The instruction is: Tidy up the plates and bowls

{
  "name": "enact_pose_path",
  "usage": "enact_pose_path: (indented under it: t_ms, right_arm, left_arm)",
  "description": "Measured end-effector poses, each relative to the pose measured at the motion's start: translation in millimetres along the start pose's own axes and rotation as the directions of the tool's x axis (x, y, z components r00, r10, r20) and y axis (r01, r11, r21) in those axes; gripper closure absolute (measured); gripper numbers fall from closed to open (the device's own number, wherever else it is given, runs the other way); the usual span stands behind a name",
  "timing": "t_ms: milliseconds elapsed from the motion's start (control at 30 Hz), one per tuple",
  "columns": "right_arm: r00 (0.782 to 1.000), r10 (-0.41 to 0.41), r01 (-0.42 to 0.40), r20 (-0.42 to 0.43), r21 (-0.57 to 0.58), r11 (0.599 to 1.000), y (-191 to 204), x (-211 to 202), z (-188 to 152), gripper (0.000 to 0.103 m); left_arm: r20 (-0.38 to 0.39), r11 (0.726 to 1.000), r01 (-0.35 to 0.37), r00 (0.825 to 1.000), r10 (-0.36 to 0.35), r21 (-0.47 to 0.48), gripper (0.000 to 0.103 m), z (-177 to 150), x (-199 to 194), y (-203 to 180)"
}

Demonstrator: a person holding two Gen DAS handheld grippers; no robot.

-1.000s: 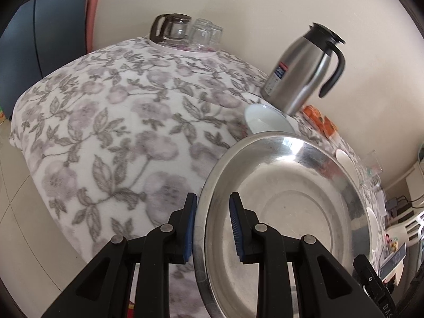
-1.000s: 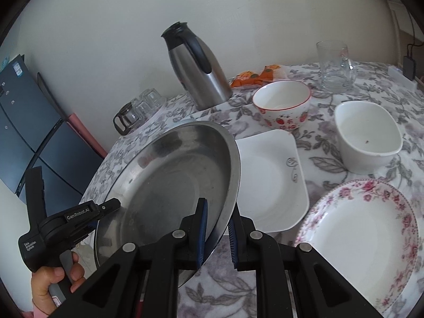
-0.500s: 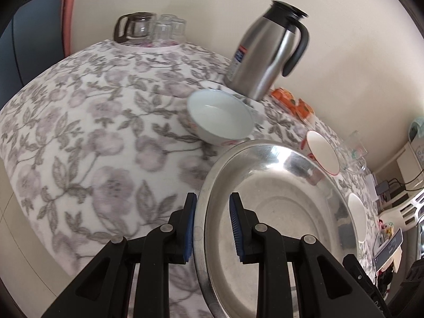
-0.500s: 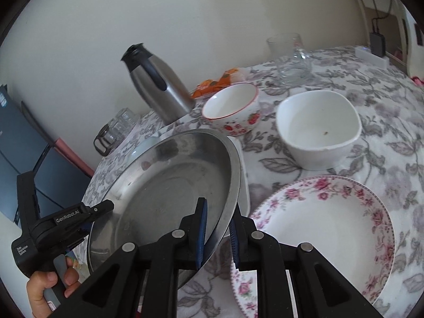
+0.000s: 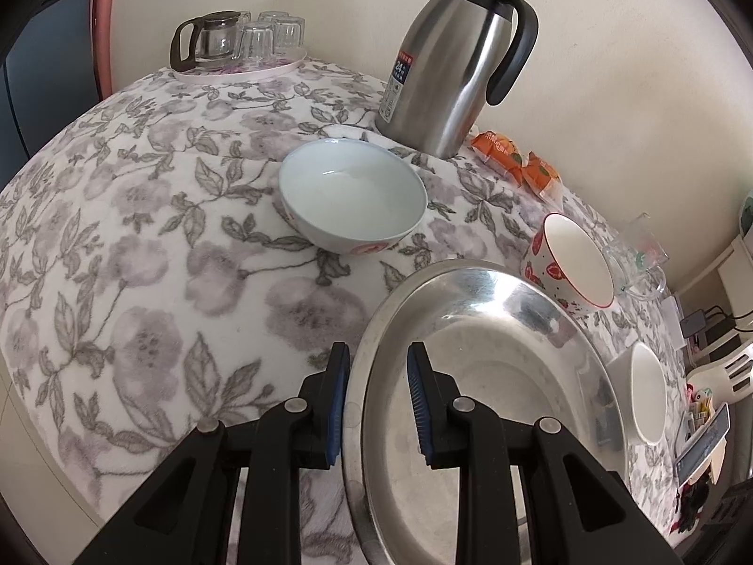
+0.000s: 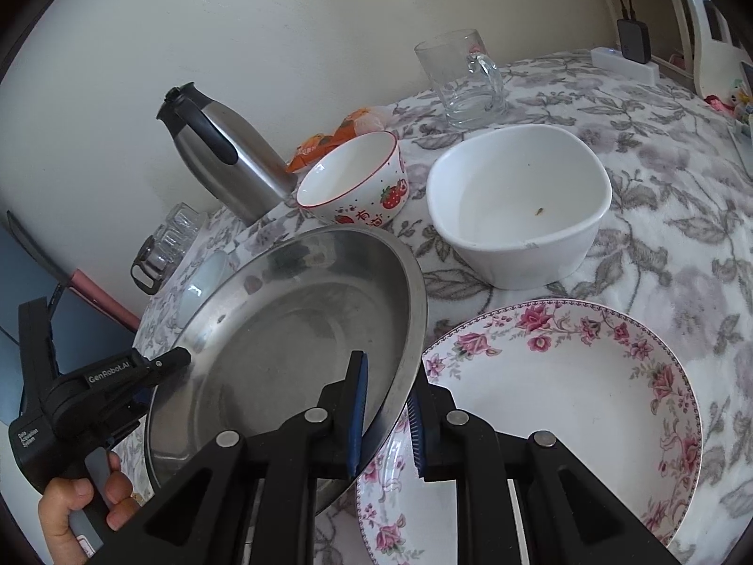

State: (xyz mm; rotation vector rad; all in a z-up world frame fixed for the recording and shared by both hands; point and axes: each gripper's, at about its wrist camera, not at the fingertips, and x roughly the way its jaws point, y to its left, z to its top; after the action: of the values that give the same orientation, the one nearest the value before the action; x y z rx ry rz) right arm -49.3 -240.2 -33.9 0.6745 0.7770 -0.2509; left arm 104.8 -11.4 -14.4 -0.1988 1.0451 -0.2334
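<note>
A large round steel plate hangs tilted just above the flowered tablecloth, held from two sides. My left gripper is shut on its near-left rim. My right gripper is shut on the opposite rim of the steel plate, whose right edge overlaps a pink-flowered plate. In the right wrist view the left gripper shows with a hand on its handle. A pale blue bowl stands beyond the plate. Right of it are a strawberry bowl and a white squarish bowl.
A steel thermos jug stands by the wall, with orange snack packets beside it. A tray of glasses sits at the back left corner and a glass mug at the back right. The table drops off at the left.
Both grippers carried the steel plate to the right across the table. It now overlaps the flowered plate, and the white square plate has gone from view beneath it.
</note>
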Motion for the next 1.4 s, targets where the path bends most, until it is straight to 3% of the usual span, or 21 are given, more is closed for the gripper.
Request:
enact_pose_path:
  t_ms: [433,833,1400]
  right_arm:
    - [0.999,-0.039,0.039,-0.008,-0.030,0.999,11,22,4,0.085]
    - [0.997,-0.079,0.078,-0.011,-0.074,0.994,18,30,5,0.085]
    - [0.996,-0.085,0.084,-0.005,-0.052,0.995,14,28,7,0.085]
  left_arm:
    - [0.004,0.999,-0.007,1.000,0.007,-0.038,0.077,15,18,6]
    - [-0.082,0.998,-0.021,0.996,0.016,-0.053,0.077,11,34,16]
    - [-0.105,0.999,-0.023,0.994,0.019,-0.036,0.077,7,41,15]
